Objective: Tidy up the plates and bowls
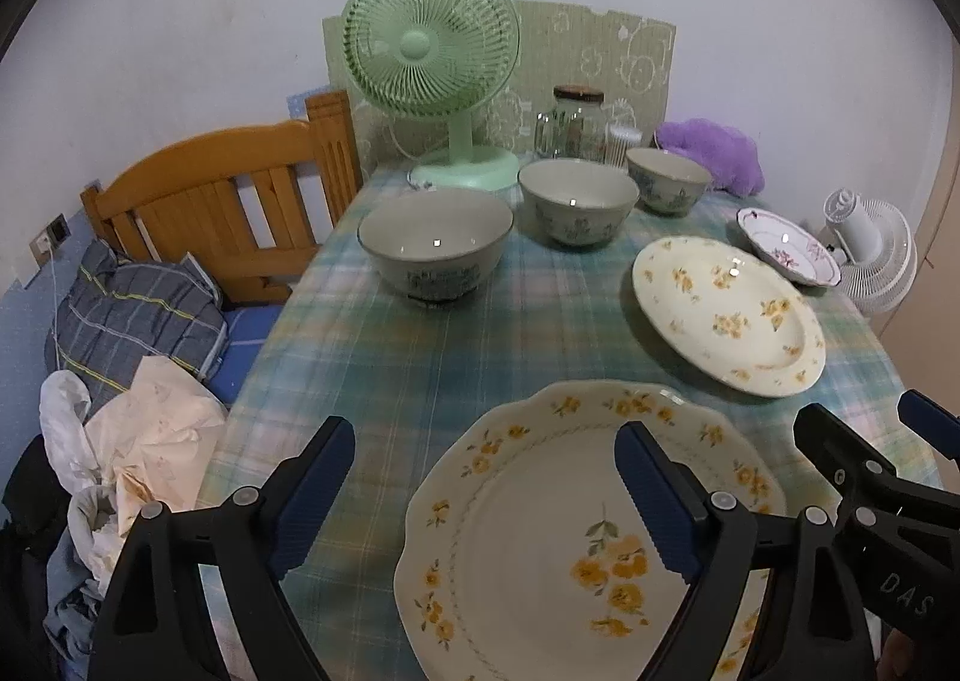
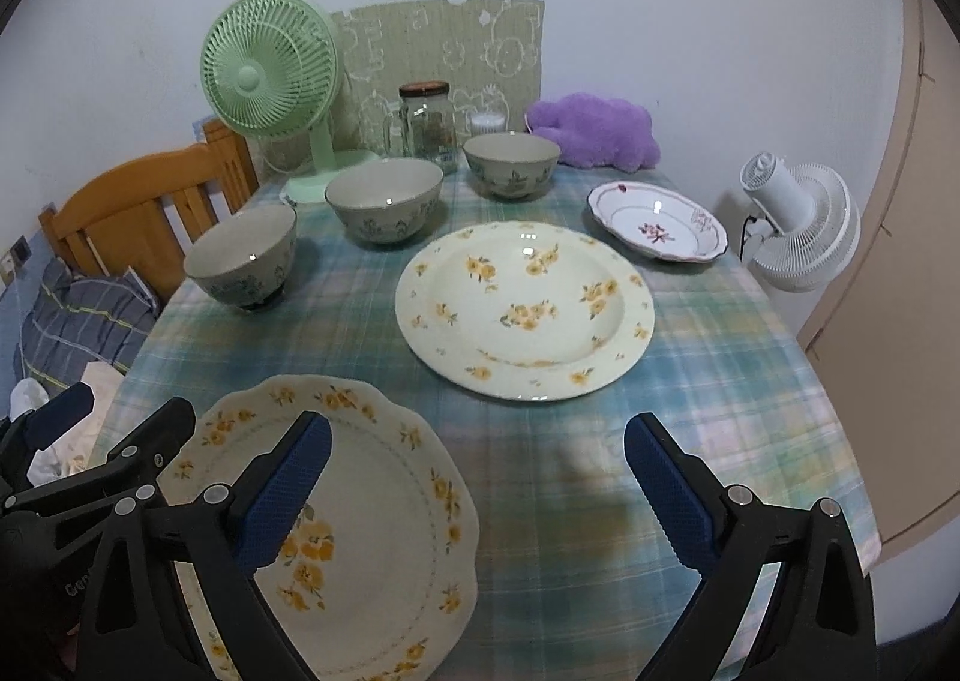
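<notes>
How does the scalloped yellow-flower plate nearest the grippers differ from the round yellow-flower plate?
The scalloped plate has a wavy rim; the round plate has a smooth one. The scalloped plate looks flat, the round plate dished. Both are cream with yellow flowers, lying on the tablecloth.

A: What lies nearest on the plaid tablecloth (image 1: 384, 381)?

B: A scalloped plate with yellow flowers (image 1: 540, 549). The left gripper (image 1: 486, 495) hangs over it with its jaws spread wide, one blue pad above the plate's middle, the other off its left edge. The right gripper (image 1: 870, 441) pokes in at the right (also parted).

A: And farther back?

B: A round yellow-flowered plate (image 1: 729, 315), then a smaller pink-flowered plate (image 1: 786, 252) near the table's right edge. Three bowls stand in a row: the large bowl (image 1: 435, 249), the middle bowl (image 1: 577, 210), the small bowl (image 1: 669, 180). Behind them, a green fan (image 1: 432, 51) and a glass jar (image 1: 577, 123).
</notes>
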`<state>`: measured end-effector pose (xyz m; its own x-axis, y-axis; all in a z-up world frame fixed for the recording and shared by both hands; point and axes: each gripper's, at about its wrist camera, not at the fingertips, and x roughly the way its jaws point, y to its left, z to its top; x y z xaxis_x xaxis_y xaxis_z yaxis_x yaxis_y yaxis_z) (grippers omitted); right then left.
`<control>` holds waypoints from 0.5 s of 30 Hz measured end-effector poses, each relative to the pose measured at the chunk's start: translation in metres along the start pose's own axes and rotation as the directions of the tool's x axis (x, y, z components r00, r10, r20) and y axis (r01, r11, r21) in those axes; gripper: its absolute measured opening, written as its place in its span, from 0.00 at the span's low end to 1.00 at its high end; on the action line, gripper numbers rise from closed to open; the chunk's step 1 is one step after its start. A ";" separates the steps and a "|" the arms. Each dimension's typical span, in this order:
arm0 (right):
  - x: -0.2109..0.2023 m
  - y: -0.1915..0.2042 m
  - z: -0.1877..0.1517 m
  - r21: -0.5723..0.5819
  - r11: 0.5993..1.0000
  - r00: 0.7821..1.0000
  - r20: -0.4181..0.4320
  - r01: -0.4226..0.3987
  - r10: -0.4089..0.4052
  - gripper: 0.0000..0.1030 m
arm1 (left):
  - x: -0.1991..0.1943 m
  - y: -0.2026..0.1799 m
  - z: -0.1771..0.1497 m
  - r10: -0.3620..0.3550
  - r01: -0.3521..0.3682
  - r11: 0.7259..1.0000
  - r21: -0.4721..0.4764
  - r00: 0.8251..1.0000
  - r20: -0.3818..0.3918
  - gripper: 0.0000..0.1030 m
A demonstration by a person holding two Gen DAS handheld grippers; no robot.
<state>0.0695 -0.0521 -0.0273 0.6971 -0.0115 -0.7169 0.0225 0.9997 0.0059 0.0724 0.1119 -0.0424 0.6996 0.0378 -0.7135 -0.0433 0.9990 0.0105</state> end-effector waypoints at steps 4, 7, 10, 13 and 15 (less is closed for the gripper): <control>0.015 0.008 -0.009 -0.003 1.000 0.999 -0.036 0.012 -0.013 0.94 | 0.018 0.006 -0.010 -0.012 0.012 1.000 -0.005 0.999 -0.043 0.87; 0.026 0.013 -0.016 -0.006 1.000 0.998 -0.065 0.022 -0.022 0.93 | 0.031 0.008 -0.019 -0.020 0.019 1.000 -0.007 0.997 -0.076 0.86; 0.037 0.016 -0.026 0.000 1.000 0.995 -0.096 0.022 -0.022 0.92 | 0.042 0.010 -0.028 -0.020 0.020 1.000 -0.002 0.994 -0.110 0.86; 0.046 0.019 -0.034 0.003 1.000 0.991 -0.130 0.009 -0.009 0.87 | 0.052 0.010 -0.036 -0.017 0.019 1.000 0.013 0.989 -0.149 0.85; 0.049 0.021 -0.037 0.002 1.000 0.989 -0.150 0.009 -0.008 0.85 | 0.056 0.009 -0.040 -0.021 0.025 0.999 0.021 0.985 -0.169 0.83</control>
<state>0.0780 -0.0308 -0.0883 0.5817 -0.0166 -0.8132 0.0297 0.9996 0.0008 0.0830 0.1221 -0.1102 0.5701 0.0125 -0.8215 -0.0107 0.9999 0.0077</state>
